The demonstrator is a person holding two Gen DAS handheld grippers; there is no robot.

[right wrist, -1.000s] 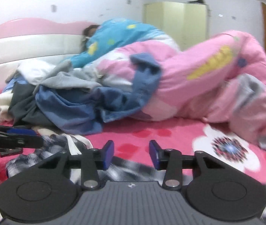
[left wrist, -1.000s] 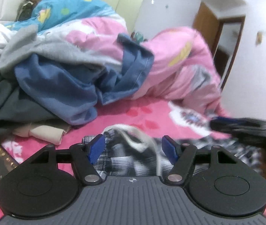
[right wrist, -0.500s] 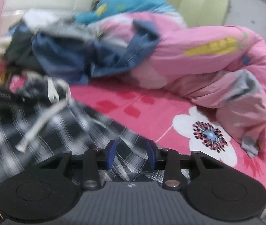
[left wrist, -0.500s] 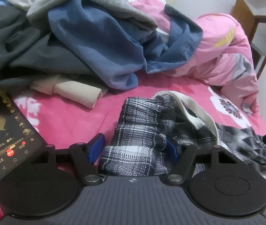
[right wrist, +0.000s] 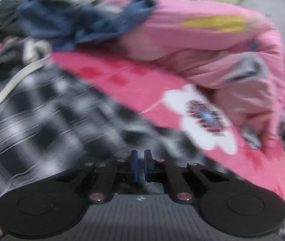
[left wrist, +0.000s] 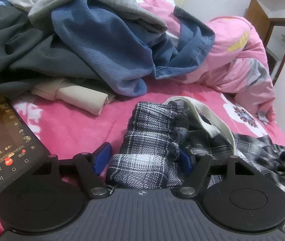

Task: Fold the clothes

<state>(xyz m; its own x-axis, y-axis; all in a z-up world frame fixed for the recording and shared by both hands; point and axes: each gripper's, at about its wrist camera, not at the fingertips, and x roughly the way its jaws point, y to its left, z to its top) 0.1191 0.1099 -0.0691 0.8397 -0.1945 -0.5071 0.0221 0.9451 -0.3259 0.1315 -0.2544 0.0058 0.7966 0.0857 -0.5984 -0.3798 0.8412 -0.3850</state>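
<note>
Pink bed (left wrist: pixel 78 128): right hand-held gripper (right wrist: pixel 140 165) newly closed over plaid garment (right wrist: pixel 42 124).

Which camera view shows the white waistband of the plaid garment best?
The left wrist view is best: there the white waistband is sharp and curves over the bunched plaid garment. The right wrist view is blurred by motion; it shows only a pale smeared strip at the left, across the plaid.
</note>
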